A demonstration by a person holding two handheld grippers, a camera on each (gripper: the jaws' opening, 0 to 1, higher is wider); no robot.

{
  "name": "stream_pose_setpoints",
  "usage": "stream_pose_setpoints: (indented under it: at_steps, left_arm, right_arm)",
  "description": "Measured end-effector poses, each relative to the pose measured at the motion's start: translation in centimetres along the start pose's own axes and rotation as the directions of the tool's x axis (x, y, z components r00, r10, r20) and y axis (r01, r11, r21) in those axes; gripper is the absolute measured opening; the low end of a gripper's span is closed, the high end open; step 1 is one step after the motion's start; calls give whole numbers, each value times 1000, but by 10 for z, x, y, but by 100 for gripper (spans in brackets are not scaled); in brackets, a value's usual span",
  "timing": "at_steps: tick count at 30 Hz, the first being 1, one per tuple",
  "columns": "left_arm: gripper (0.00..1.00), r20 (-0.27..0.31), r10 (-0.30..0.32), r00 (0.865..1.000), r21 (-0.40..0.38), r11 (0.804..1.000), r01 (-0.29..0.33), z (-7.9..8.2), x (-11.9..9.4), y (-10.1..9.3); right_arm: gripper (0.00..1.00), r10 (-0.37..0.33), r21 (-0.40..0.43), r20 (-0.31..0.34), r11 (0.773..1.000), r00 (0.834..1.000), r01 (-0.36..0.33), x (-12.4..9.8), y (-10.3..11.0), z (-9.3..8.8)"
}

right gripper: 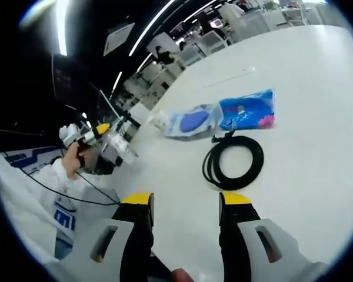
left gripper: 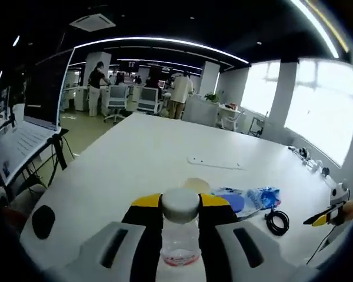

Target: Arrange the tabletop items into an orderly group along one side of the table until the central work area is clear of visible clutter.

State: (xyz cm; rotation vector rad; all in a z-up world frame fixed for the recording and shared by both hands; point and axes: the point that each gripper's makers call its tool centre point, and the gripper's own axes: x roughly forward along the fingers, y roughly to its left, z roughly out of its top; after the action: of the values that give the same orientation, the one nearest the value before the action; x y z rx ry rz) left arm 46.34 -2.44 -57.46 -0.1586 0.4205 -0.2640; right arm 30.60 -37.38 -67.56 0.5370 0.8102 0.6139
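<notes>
My left gripper (left gripper: 180, 202) is shut on a clear plastic bottle (left gripper: 179, 241) with a white cap, held upright between the yellow-tipped jaws above the near end of the white table (left gripper: 147, 147). Past it lie a blue packet (left gripper: 263, 197), a clear pouch with a blue disc (left gripper: 232, 202) and a coiled black cable (left gripper: 277, 222). My right gripper (right gripper: 187, 202) stands open over the table, a little short of the cable (right gripper: 234, 161). Beyond that are the pouch (right gripper: 191, 121) and the blue packet (right gripper: 247, 110). A hand holds the left gripper (right gripper: 106, 138) at the left.
A flat white strip (left gripper: 215, 163) lies mid-table and a black oval object (left gripper: 43, 220) near the left edge. A beige round item (left gripper: 195, 184) sits behind the bottle cap. A screen (left gripper: 29, 117) stands left of the table. People and desks are far behind.
</notes>
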Motion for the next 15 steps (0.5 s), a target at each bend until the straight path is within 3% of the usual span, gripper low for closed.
stream_pose_setpoints:
  at_steps: [5,15]
  left_arm:
    - [20,-3,-13,1000,40,999,13,14,20,1]
    - [20,13,-8,1000,31,1000,7,32,54,12]
  right_arm:
    - [42,13,13,20,1000,1000,-13,2,2,3]
    - [45,-5,27,29,1000,1000,5,2,-1,4]
